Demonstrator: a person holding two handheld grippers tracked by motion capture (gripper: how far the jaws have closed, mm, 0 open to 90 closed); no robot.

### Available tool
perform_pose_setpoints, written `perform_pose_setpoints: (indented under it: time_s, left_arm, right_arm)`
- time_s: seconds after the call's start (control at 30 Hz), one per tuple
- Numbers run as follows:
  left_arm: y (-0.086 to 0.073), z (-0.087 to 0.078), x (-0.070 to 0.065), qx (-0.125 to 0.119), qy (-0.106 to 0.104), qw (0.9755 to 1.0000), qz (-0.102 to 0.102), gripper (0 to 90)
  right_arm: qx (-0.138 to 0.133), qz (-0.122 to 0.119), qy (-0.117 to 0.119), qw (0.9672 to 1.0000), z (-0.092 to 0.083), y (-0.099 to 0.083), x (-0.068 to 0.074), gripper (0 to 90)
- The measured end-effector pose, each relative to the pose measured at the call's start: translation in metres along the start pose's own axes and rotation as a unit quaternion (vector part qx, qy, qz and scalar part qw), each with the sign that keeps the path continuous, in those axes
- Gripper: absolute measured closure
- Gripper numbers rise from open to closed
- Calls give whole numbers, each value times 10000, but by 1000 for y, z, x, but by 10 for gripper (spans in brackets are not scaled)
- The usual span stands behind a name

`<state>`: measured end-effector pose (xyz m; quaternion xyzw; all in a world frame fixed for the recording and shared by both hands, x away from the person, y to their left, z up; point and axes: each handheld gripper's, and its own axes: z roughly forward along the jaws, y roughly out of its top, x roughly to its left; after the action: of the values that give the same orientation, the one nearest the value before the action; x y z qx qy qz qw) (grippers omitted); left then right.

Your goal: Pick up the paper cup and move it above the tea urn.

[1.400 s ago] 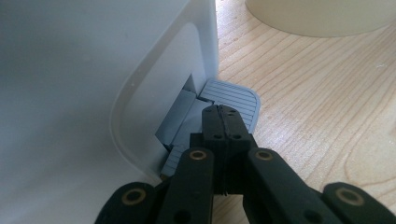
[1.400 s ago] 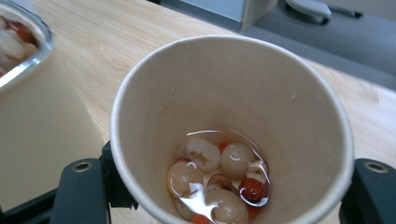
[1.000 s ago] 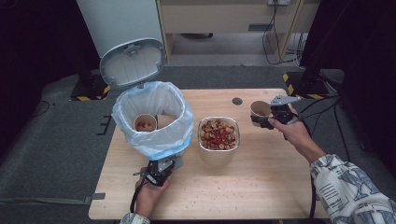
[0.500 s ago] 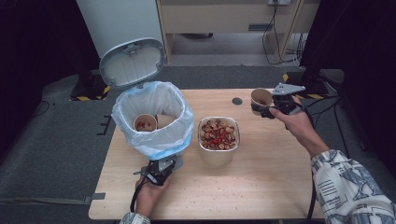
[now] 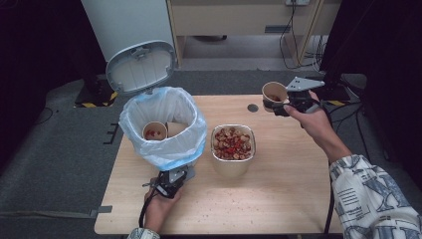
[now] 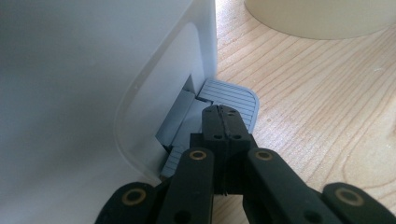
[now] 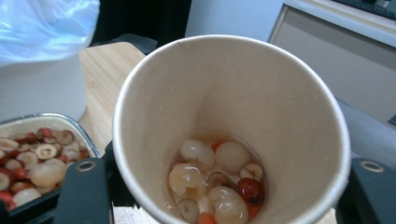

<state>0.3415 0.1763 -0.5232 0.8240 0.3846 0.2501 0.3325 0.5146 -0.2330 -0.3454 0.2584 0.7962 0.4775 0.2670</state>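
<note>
You had your right gripper clamped on the one paper cup of fruit leftovers, held above the table's far right corner and not yet emptied, your left gripper closed on the bin's pedal, two cups binned, one full tray waiting.

Three paper cups, one bin, one food tray

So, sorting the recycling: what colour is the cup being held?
Plain tan paper cup, best in the right gripper view.
</note>
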Motion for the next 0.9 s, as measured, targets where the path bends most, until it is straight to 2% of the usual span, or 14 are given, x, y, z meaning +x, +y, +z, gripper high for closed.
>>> perform_pose_setpoints:
  time_s: [0.27, 0.4, 0.53, 0.9]
  left_arm:
    - [0, 0, 0, -3, -5, 10000, 11, 900]
    - [-1, 0, 0, -52, -24, 10000, -54, 900]
    - [-1, 0, 0, -41, -12, 10000, -18, 900]
    - [0, 0, -1, -24, -3, 10000, 14, 900]
  right_arm:
    - [13, -200, 28, 9998, -2, 19, 6, 320]
    - [21, -258, 34, 9997, -1, 27, 8, 320]
    - [45, -421, 30, 9991, -1, 34, 11, 320]
    - [30, -568, -56, 9984, 1, 41, 23, 319]
